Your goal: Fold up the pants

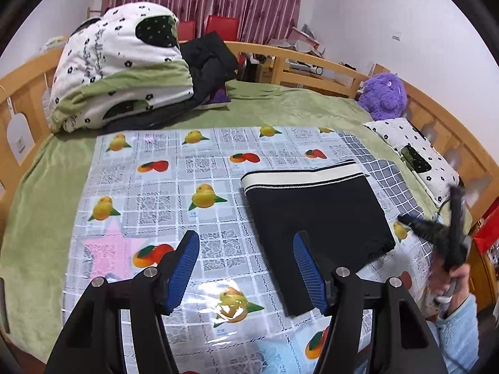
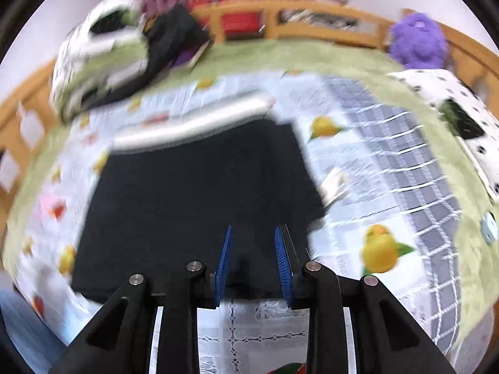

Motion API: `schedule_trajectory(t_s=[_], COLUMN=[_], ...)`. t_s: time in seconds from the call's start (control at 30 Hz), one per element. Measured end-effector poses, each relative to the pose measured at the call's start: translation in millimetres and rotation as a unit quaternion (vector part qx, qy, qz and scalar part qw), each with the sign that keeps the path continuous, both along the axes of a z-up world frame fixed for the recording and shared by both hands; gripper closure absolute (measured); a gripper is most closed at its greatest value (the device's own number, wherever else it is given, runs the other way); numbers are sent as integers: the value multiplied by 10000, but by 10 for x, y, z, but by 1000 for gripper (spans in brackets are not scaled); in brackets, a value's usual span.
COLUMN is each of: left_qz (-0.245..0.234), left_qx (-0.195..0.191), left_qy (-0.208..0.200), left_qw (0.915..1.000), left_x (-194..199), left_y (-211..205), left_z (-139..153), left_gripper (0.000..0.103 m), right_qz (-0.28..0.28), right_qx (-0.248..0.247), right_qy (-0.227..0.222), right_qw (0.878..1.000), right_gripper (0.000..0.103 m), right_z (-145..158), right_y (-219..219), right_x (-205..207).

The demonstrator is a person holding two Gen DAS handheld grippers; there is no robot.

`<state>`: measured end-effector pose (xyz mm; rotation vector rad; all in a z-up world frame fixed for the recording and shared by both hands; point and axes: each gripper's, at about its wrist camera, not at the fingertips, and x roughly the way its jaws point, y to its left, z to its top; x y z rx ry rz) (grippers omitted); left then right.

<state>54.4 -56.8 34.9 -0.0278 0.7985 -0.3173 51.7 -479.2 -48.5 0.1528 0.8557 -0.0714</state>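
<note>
Pants (image 1: pixel 315 218) lie folded, right of centre on the bed's fruit-print cloth (image 1: pixel 162 187). Left tool (image 1: pixel 246 268) is released, empty. Right tool (image 2: pixel 252 261) is parted, gripping nothing; both should be lifted clear without snagging fabric.

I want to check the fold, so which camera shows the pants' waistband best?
The left wrist view: the waistband is sharp, with its cream stripe fully visible. The right wrist view shows it only as a pale motion-blurred streak.

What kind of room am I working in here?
Most likely a bedroom: a wooden bed frame, a folded quilt on a green bedsheet, and a purple plush toy in the corner.
</note>
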Motion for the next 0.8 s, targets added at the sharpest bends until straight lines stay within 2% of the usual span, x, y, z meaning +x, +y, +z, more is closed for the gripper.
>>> schedule_trajectory(t_s=[0.03,0.17,0.33,0.37,0.47,0.63,0.8], left_qz=[-16,-175,-253,-301,-267,-214,-379], left_qx=[-48,-168,-403,-481,-578,-703,-804], left_qy=[-35,120,384,442,583,854,1252], left_qw=[10000,9996,9981,9974,9963,9936,9881], left_x=[-19,14,117,149,267,556,975], left_y=[24,60,77,75,39,-85,-296], left_z=[27,-4,-209,-259,-430,-767,-1199], left_gripper=[42,42,42,42,42,42,42], right_qz=[-65,-432,-526,-408,-184,68,263], right_qx=[33,-182,-572,-544,-351,-208,-8], right_qy=[-96,-493,-302,-180,153,379,511], right_qw=[9999,9977,9965,9975,9991,9990,9983], right_gripper=[68,45,43,43,52,52,50], right_z=[100,437,574,540,366,-71,-464], right_y=[-47,-152,-269,-282,-305,-279,-287], right_x=[-22,-97,-44,5,118,363,696])
